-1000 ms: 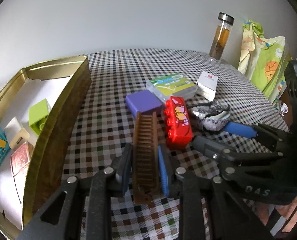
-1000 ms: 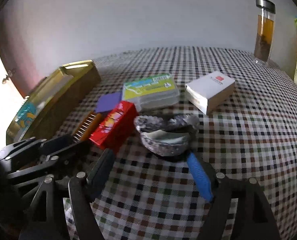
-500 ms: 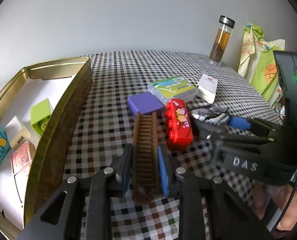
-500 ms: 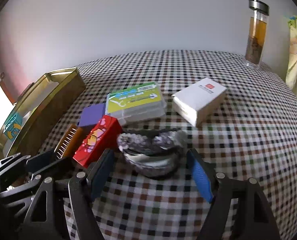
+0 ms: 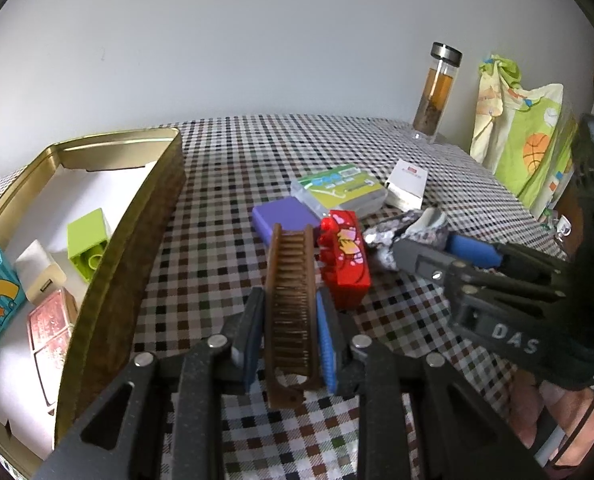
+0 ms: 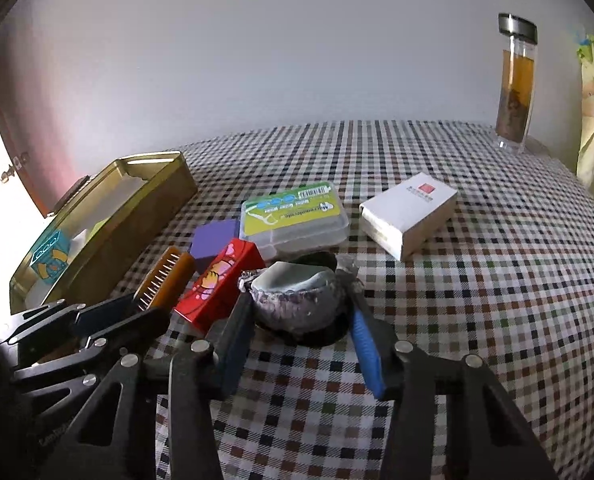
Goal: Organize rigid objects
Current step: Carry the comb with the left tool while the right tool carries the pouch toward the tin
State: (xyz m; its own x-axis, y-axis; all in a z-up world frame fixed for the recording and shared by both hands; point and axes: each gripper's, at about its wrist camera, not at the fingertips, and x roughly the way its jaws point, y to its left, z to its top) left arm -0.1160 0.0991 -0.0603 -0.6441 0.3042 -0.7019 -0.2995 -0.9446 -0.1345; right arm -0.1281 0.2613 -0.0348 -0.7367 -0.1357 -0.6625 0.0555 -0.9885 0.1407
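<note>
Between the left gripper's (image 5: 290,322) jaws: a brown comb (image 5: 291,300), clamped flat at its near end, teeth up, far end reaching out over the checkered bench (image 5: 225,184). Just right of those jaws, touching the comb's far half, a red toy brick (image 5: 347,258); beyond the comb's tip, a purple block (image 5: 283,216). Further out, a clear box with a green label (image 5: 339,190) and a small white carton (image 5: 407,184). Off to the left of the jaws, a gold tin (image 5: 137,216) holding a green brick (image 5: 87,240), a white piece, a teal block and a pink tile. Far out, upright, a glass bottle (image 5: 437,88).

Over at the right gripper (image 6: 297,316): jaws just been closing, now pinching a crumpled silver cupcake liner (image 6: 297,300) from both sides, dark pad on its left, blue pad on its right, liner sitting on the bench. Immediately left of the dark pad, the red brick again, then the comb in the other tool's grip. Ahead of the jaws, the green-label box and the white carton, well apart from the bottle at far right.
</note>
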